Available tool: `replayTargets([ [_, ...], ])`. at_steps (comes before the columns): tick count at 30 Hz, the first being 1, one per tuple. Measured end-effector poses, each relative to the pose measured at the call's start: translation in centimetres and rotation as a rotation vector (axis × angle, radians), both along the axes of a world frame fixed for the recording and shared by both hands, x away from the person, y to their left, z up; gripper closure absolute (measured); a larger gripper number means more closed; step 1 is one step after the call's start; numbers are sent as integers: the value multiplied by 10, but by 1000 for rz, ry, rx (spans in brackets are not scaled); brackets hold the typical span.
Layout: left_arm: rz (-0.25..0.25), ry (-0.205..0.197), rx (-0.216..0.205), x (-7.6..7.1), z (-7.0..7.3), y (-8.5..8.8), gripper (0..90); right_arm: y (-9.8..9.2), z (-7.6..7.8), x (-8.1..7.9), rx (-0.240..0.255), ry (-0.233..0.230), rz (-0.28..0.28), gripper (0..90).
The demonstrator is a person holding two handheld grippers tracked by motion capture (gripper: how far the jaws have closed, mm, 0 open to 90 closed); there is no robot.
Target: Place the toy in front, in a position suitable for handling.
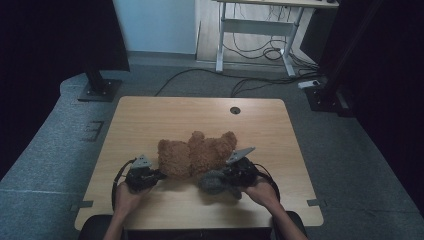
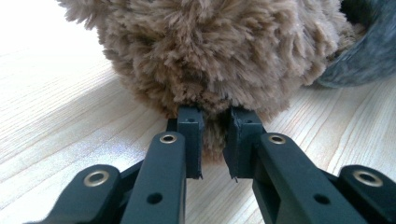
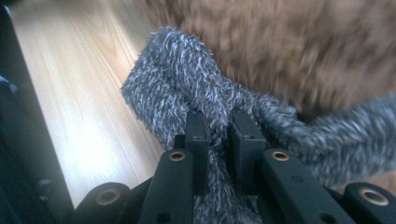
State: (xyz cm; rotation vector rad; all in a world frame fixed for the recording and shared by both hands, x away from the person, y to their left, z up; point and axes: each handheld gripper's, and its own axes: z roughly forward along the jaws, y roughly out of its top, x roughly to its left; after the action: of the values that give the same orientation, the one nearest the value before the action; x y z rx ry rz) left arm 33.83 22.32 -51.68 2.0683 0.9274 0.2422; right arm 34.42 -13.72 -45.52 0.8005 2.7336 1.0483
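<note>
1. Fingers of the left gripper pinch a tuft of the shaggy brown plush teddy bear; so thin a bite of pile could slip free under a pull.
2. Fingers of the right gripper clamp a fold of the fuzzy grey knitted garment, which lies against the bear just beyond them. Tugging may stretch the loose knit or drag the bear.
3. Beneath both, the smooth pale wooden surface offers little friction.
</note>
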Motion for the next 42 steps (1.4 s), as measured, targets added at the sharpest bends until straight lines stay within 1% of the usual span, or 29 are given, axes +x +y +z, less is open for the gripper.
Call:
replayTargets([
  [6, -2, -1, -1, 0, 0, 0, 768, 11, 29, 10, 13, -55, 11, 793],
  [10, -3, -1, -5, 1, -1, 0, 765, 17, 45, 20, 17, -81, 5, 793],
  [13, -3, -2, -6, 1, -1, 0, 763, 23, 56, 30, 19, -95, -12, 793],
  [19, -3, -2, -7, 1, -1, 1, 763, 37, 73, 50, 9, -123, -29, 793],
  [26, -4, -1, -6, 1, 0, 0, 763, 57, 84, 73, -17, -153, -47, 793],
  [30, -5, -1, -5, 1, 0, 1, 763, 69, 85, 84, -39, -164, -51, 793],
  [33, -4, -1, -6, 1, 0, 0, 763, 78, 81, 92, -52, -165, -48, 792],
  [37, -2, -1, -6, 1, 0, 0, 765, 92, 67, 102, -83, -141, -46, 792],
  [38, -2, 0, -5, 1, 0, 0, 765, 94, 62, 104, -97, -139, -43, 793],
  [42, -1, 0, 3, 0, 0, 0, 771, 102, 45, 108, -140, -122, -34, 793],
])
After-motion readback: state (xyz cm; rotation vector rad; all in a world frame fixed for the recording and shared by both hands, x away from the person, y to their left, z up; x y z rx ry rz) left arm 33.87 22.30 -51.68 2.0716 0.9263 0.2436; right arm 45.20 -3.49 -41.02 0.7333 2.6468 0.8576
